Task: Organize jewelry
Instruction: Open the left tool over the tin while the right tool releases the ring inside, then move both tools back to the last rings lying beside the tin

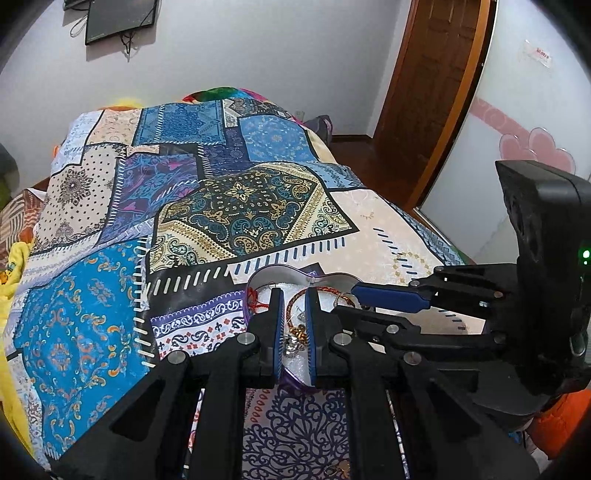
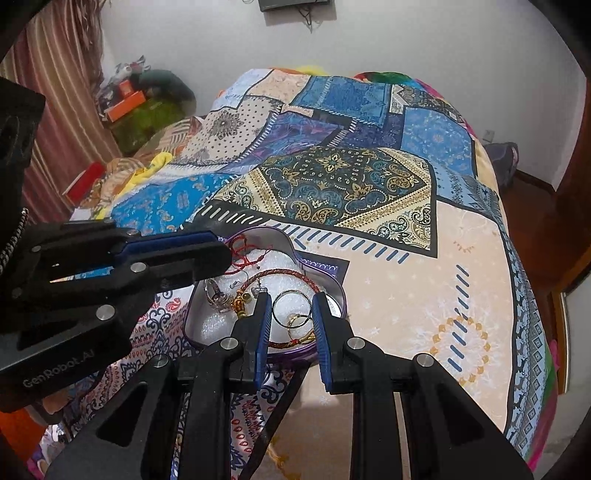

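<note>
A heart-shaped purple tin [image 2: 334, 286] with white padding lies on the patterned bedspread [image 2: 369, 184]. It holds a red cord [image 2: 245, 254], a braided red-gold bracelet [image 2: 280, 275], a silver charm [image 2: 218, 295], a silver ring [image 2: 291, 306] and a gold ring [image 2: 297, 321]. My right gripper [image 2: 290, 299] is open over the tin's right lobe, its fingers either side of the rings. My left gripper [image 1: 294, 295] hovers over the tin [image 1: 275, 271], jaws a narrow gap apart, the bracelet [image 1: 295, 306] and charm showing between them. In the right wrist view the left gripper [image 2: 218, 251] reaches in from the left.
The bedspread [image 1: 221, 206] covers a bed with a wooden door [image 1: 432, 92] beyond its right side. Clutter, orange boxes [image 2: 125, 105] and a striped curtain [image 2: 55, 92] are on the left. A dark screen [image 1: 118, 18] hangs on the wall.
</note>
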`<state>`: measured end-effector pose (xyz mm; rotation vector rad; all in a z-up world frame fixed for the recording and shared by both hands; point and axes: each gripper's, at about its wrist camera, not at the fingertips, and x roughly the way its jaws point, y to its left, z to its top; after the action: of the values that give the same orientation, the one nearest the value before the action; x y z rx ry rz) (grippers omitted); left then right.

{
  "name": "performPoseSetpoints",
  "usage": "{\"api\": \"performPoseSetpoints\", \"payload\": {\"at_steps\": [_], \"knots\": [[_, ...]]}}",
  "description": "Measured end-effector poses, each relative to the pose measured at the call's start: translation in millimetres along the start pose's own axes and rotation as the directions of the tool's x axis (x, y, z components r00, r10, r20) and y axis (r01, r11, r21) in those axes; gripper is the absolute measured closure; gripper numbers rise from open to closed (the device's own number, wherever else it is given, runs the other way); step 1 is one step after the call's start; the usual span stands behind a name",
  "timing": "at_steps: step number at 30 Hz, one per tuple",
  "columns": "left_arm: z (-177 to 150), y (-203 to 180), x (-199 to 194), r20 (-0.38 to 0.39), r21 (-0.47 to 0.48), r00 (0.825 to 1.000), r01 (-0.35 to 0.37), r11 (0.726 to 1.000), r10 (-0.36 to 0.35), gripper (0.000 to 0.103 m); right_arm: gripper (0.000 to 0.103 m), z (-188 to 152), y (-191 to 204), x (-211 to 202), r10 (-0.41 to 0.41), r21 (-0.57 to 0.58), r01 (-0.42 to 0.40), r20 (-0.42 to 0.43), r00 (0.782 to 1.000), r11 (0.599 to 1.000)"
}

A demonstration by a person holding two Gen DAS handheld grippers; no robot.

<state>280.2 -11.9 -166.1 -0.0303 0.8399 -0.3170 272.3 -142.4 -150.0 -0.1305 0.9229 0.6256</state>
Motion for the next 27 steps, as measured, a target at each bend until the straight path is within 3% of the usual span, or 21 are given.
{"api": "performPoseSetpoints", "payload": {"at_steps": [5,9,13,15,17,27], "knots": [[-2,4,-6,0.007,-0.010,1.000,-0.017,1.000,0.017,0.094,0.082,1,1,0,-0.012,-0.009,0.012,-0.003,1.000,1.000],[-4,8,-11,0.009,-0.015,0.999,-0.035,0.999,0.035,0.094,0.071,1,4,-4,-0.031,-0.018,0.031,0.012,0.999,0.999],[-7,10,-18,0.003,-0.022,0.999,-0.050,0.998,0.051,0.093,0.070,2,8,-13,-0.037,-0.023,0.038,0.026,0.999,0.999],[-10,10,-23,0.002,-0.021,0.998,-0.061,0.998,0.061,0.087,0.070,2,10,-18,-0.046,-0.027,0.047,0.036,0.998,0.999],[-13,8,-30,0.012,-0.019,0.997,-0.071,0.997,0.071,0.074,0.070,1,13,-27,-0.051,-0.030,0.052,0.049,0.998,0.998],[-26,6,-75,0.056,-0.018,0.992,-0.113,0.993,0.114,0.070,0.070,-7,30,-58,-0.054,-0.045,0.058,0.082,0.995,0.997]]}}
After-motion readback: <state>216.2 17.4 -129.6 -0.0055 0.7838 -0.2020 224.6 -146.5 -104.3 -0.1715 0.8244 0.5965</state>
